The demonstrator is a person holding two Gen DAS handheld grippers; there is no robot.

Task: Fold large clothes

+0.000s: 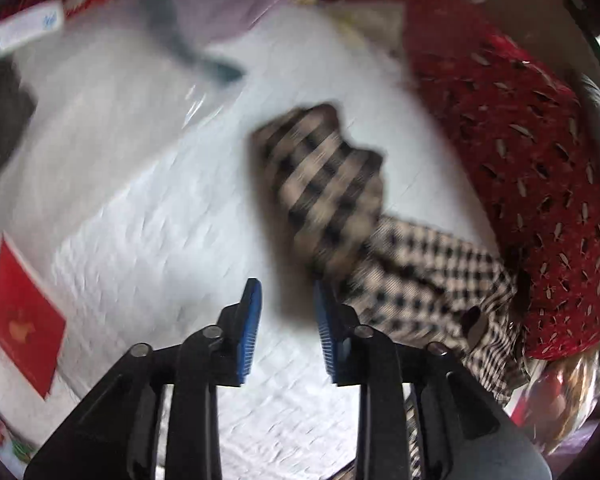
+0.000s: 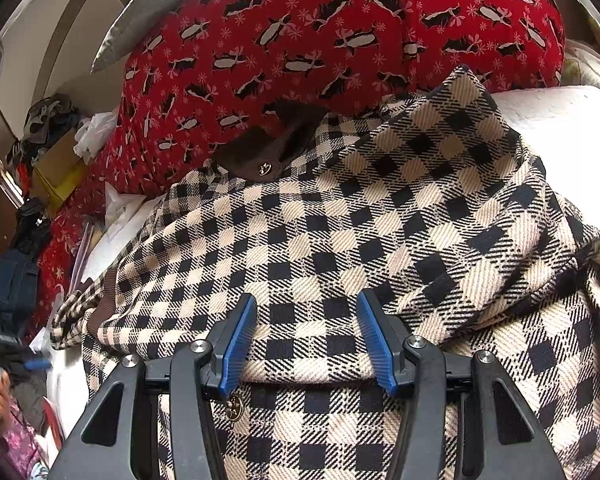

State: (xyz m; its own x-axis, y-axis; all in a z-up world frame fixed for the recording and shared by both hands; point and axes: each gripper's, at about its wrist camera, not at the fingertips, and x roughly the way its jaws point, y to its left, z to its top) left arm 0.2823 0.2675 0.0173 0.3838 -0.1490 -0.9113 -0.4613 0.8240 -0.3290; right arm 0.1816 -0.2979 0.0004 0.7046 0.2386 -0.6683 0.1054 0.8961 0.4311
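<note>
The cream-and-black checked woven garment (image 2: pixel 340 216) lies rumpled on the white quilted bed surface (image 1: pixel 148 240), which serves as the landmark here. Its bulk sits at the bed's edge against a red cushion printed with black-and-white penguins (image 2: pixel 300 40). One sleeve-like strip of the same check stretches out from the bulk across the open white surface; in the left wrist view that strip is blurred. A brown band with a small brass stud (image 2: pixel 265 168) shows at the garment's far side, beside the cushion.

Left gripper (image 1: pixel 286 334): black frame, blue ribbed pads. The jaws stand narrowly apart above the white surface, just beside the near end of the checked strip. No cloth is between the pads.

Right gripper (image 2: pixel 306 344): the same build. The jaws stand moderately apart with the pads set down over the garment's checked cloth. A fold edge runs across between them. I cannot tell whether the pads pinch it.

A flat red booklet with a gold emblem (image 1: pixel 26 316) lies on the white surface, well apart from the garment.
</note>
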